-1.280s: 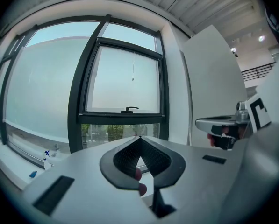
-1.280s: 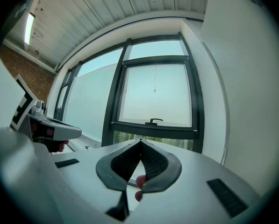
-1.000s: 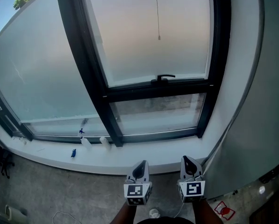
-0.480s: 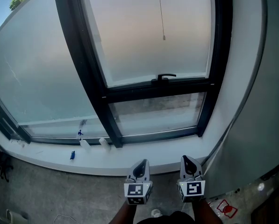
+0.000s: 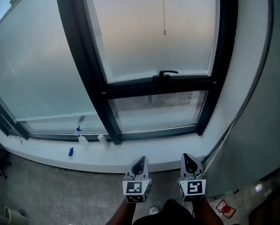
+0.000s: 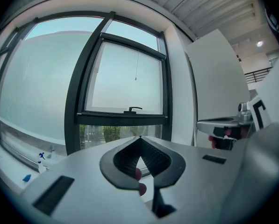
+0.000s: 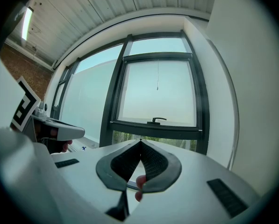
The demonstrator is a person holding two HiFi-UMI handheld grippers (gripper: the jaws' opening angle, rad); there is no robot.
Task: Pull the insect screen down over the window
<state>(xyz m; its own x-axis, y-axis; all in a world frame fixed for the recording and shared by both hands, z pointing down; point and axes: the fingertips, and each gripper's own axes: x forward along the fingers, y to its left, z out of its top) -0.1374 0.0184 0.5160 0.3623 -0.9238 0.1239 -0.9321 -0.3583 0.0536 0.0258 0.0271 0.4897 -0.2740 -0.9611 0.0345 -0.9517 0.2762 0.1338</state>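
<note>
The left gripper (image 5: 140, 160) and the right gripper (image 5: 186, 156) are side by side, low down, just in front of the white window sill (image 5: 168, 150). Each one has its fingers pressed together with nothing between them. The window (image 5: 130, 41) with its dark frame is up ahead, well apart from them. A thin cord (image 5: 163, 11) hangs down the top pane, above the black handle (image 5: 168, 73). The insect screen itself cannot be made out.
</note>
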